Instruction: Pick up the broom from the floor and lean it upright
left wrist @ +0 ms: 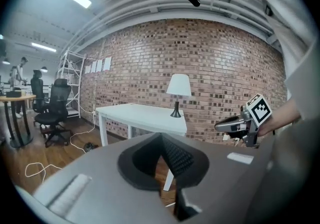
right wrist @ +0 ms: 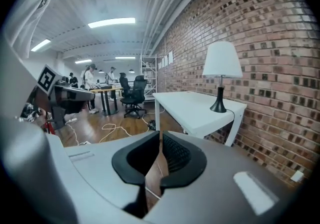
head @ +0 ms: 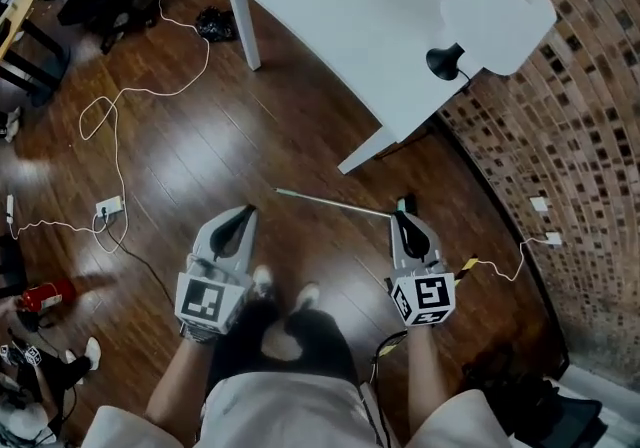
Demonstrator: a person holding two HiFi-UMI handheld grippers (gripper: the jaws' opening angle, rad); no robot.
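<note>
The broom lies flat on the wooden floor, its thin pale handle (head: 335,202) running left from a dark green head (head: 405,203) near the table leg. My right gripper (head: 402,219) hovers just above the head end; in the right gripper view its jaws (right wrist: 160,138) stand a narrow slit apart with only floor showing between them. My left gripper (head: 240,219) hangs over bare floor left of the handle's tip, and in the left gripper view its fingertips (left wrist: 161,140) meet, with nothing held. The right gripper (left wrist: 222,125) also appears at that view's right.
A white table (head: 340,6) with a white-shaded lamp (head: 495,11) stands against the brick wall (head: 580,136). White cables (head: 120,136) and a power strip (head: 108,206) trail over the floor at left. The person's shoes (head: 262,281) are between the grippers. Office chairs (left wrist: 55,110) stand farther off.
</note>
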